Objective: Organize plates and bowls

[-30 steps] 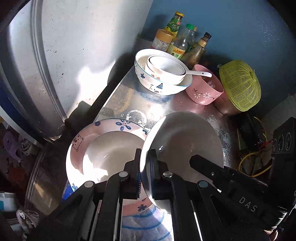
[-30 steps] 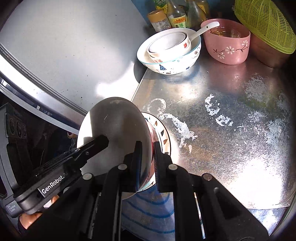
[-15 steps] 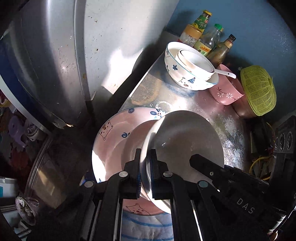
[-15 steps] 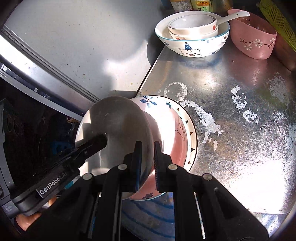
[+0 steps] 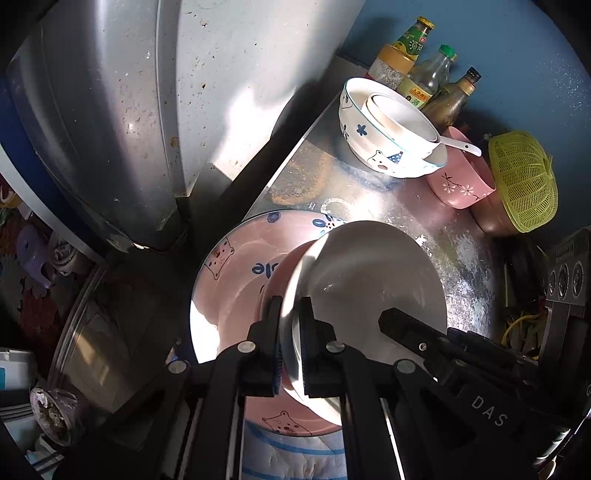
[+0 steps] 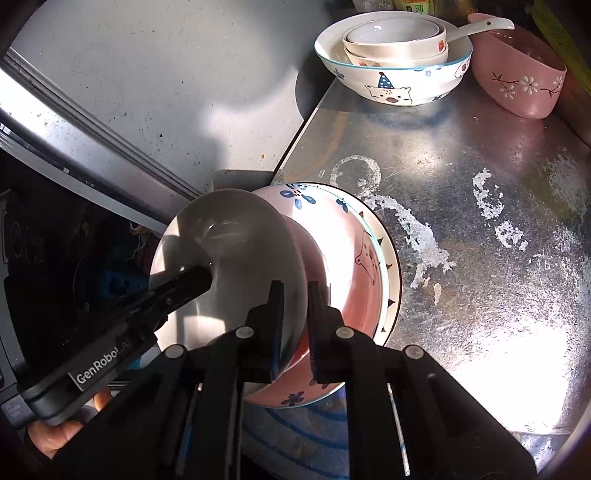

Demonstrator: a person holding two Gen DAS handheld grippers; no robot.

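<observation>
- On the left, we see the left claw (image 5: 290, 334) angled steeply down, its jaws clamped on the near rim of a white plate (image 5: 373, 291) with no gap showing.
- That plate is tilted up on edge over the pink bear plate (image 5: 229, 280), which lies at the tabletop's (image 6: 480, 206) near left edge on a dark-rimmed plate (image 6: 393, 280).
- Moving right, the right claw (image 6: 295, 325) also points steeply down, pinched tight on the same plate's opposite rim.
- Far right at the back, we spot the nested bowls (image 6: 395, 55) with a spoon (image 6: 484, 26), just beside a pink flowered bowl (image 6: 521, 85).
</observation>
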